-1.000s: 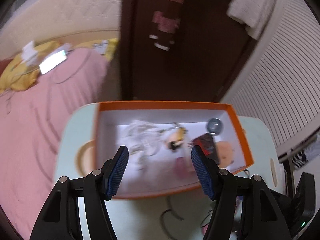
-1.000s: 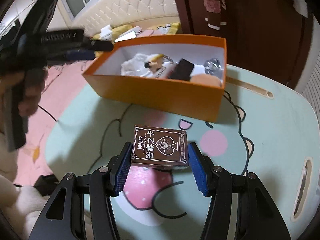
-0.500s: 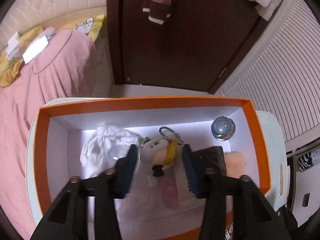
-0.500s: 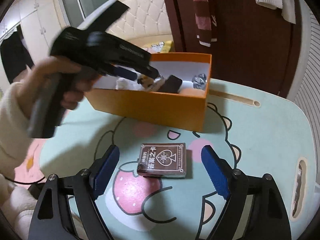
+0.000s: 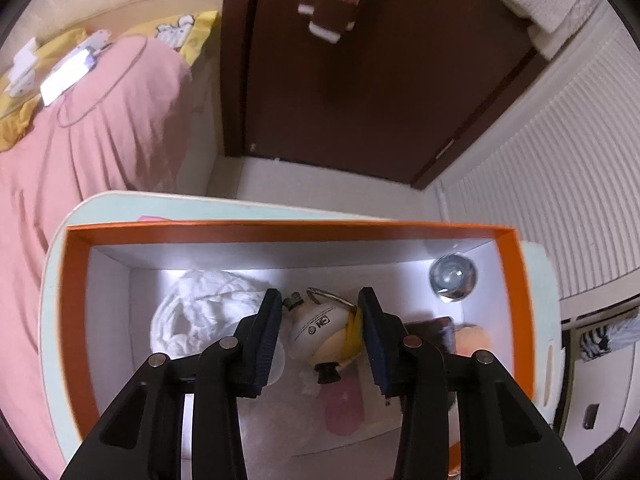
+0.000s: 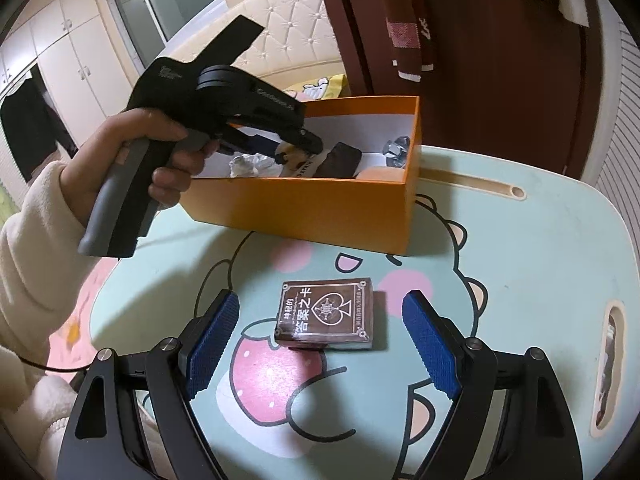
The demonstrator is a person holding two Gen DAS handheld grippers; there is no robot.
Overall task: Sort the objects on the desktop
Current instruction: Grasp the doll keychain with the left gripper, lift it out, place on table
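An orange box [image 5: 280, 230] [image 6: 320, 212] stands on the cartoon table [image 6: 500, 280]. My left gripper [image 5: 320, 324] reaches down inside it, its open fingers on either side of a doll keychain [image 5: 324, 326]; whether they touch it I cannot tell. The box also holds crumpled white tissue [image 5: 200, 308], a shiny metal ball [image 5: 453, 278], a dark card box [image 5: 432, 330] and a pink item [image 5: 344, 408]. My right gripper [image 6: 322, 344] is open and empty, just behind a brown card deck [image 6: 326, 314] lying flat on the table.
A pink-covered bed [image 5: 80, 140] with a phone and cable lies left of the table. A dark wooden door [image 5: 380, 80] and a slatted white wall [image 5: 560, 200] stand behind. The table has a slot [image 6: 608, 360] near its right edge.
My left gripper went over the box wall and down into the box, narrowing around the doll keychain. My right gripper let go of the card deck, opened wide and drew back.
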